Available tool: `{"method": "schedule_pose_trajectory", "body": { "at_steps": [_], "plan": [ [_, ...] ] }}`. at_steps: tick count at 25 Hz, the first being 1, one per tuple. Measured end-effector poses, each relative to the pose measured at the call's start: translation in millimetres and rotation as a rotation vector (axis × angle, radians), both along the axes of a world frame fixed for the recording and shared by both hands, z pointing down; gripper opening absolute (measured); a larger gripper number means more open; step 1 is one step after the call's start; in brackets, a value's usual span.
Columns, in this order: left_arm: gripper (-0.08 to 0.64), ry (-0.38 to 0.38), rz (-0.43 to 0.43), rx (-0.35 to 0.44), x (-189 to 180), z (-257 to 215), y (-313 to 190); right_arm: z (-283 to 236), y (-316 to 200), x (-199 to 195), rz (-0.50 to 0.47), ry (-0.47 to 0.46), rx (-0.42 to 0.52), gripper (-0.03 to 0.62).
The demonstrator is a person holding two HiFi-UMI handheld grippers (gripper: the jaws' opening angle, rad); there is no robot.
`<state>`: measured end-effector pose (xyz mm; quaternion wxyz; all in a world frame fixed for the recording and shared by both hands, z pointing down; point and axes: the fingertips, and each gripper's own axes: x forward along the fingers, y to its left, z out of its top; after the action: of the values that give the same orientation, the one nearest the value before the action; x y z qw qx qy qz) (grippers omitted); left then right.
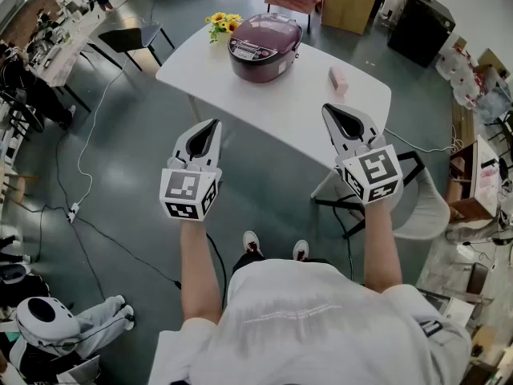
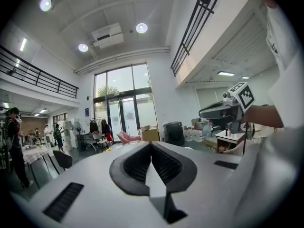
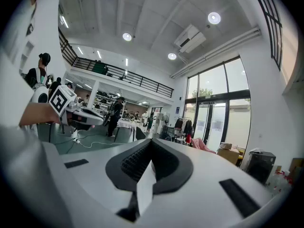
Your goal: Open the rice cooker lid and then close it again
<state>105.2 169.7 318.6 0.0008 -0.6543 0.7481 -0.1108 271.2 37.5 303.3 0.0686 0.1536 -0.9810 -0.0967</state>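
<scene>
A dark purple rice cooker [image 1: 264, 47] with its lid down stands at the far side of a white table [image 1: 280, 111]. My left gripper [image 1: 210, 127] is held in the air short of the table's near left edge, shut with nothing in it. My right gripper [image 1: 338, 115] hovers over the table's near right part, also shut and empty. Both are well apart from the cooker. In the left gripper view the jaws [image 2: 151, 148] meet, and the right gripper shows off to the side. In the right gripper view the jaws [image 3: 151, 146] meet too; the cooker is hidden in both.
Yellow flowers [image 1: 222, 24] stand left of the cooker and a small pink box [image 1: 337, 79] lies to its right. A black chair [image 1: 128, 38] is at the left, a white chair [image 1: 425, 207] at the right. Cables [image 1: 76, 207] trail over the floor. People stand far off.
</scene>
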Motion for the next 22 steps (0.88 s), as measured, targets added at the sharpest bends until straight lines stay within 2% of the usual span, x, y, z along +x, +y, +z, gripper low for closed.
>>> {"method": "schedule_pose_trajectory", "body": {
  "at_steps": [3,5,9,16,22],
  "plan": [
    [0.016,0.016,0.012,0.093,18.3,-15.4,-7.3,-7.0,-9.9,14.7,-0.009,0.003,0.031,0.026],
    [0.015,0.015,0.03,0.109,30.4,-17.1,-9.1,-7.4,-10.8,24.5,-0.004,-0.001,0.037,0.026],
    [0.016,-0.017,0.026,0.052,41.2,-9.6,-5.9,-3.3,-3.6,39.0,0.018,-0.01,0.024,0.026],
    [0.017,-0.031,0.066,0.004,51.8,0.4,1.5,1.6,10.0,47.6,0.034,-0.025,-0.005,0.026],
    [0.017,-0.018,0.08,-0.018,45.1,9.6,16.8,3.2,34.0,36.5,-0.016,-0.015,-0.018,0.025]
  ]
}}
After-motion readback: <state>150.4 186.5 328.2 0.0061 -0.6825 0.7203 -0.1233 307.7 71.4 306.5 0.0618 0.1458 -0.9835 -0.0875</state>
